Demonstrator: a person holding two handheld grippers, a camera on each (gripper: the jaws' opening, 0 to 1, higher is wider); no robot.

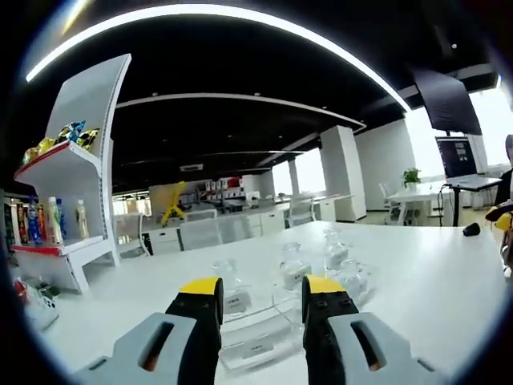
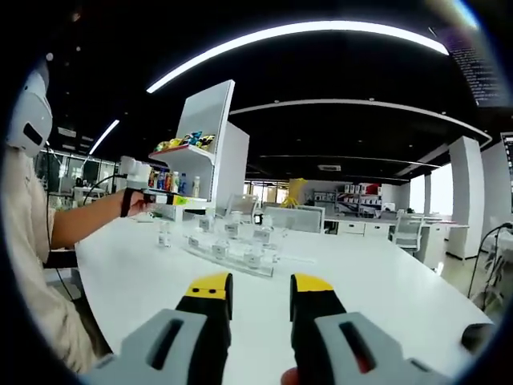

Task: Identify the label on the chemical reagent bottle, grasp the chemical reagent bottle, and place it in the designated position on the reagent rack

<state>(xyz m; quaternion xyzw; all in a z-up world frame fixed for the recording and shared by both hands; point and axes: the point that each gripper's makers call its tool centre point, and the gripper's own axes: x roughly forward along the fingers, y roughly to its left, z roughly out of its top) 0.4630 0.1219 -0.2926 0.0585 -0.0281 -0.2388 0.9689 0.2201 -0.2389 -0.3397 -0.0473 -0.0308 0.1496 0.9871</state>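
Right now the clear reagent rack point(image 1: 264, 321) sits on the white table point(image 1: 433, 281) just ahead of the left gripper point(image 1: 263, 295), partly hidden behind its yellow-tipped jaws. Several clear reagent bottles point(image 1: 337, 253) with white labels stand on or by the rack; label text is too small to read. In the right gripper view the same rack point(image 2: 232, 255) lies mid-table, well ahead of the right gripper point(image 2: 261, 289), with 1 bottle point(image 2: 164, 235) standing apart to its left on the bare tabletop.

Surroundings: a white display shelf point(image 1: 76, 200) with red trim stands at the table's far-left end, coloured drink bottles point(image 1: 48, 220) on its lower level and snack packs point(image 1: 68, 132) on top. A small dark object point(image 1: 471, 229) lies near the table's right edge, and a potted plant point(image 1: 411, 176) sits on a far desk. Open-plan office, black ceiling with long curved light strips, white desks and chairs behind, bright windows.

Pose: left gripper is low over the table, jaws spread apart with nothing between them. Right gripper is also level above the table, jaws parted and empty. In the right gripper view a person's forearm point(image 2: 88, 220) reaches across the table's far-left edge, the hand point(image 2: 138, 203) around a dark-and-white device; what it is, I cannot tell.
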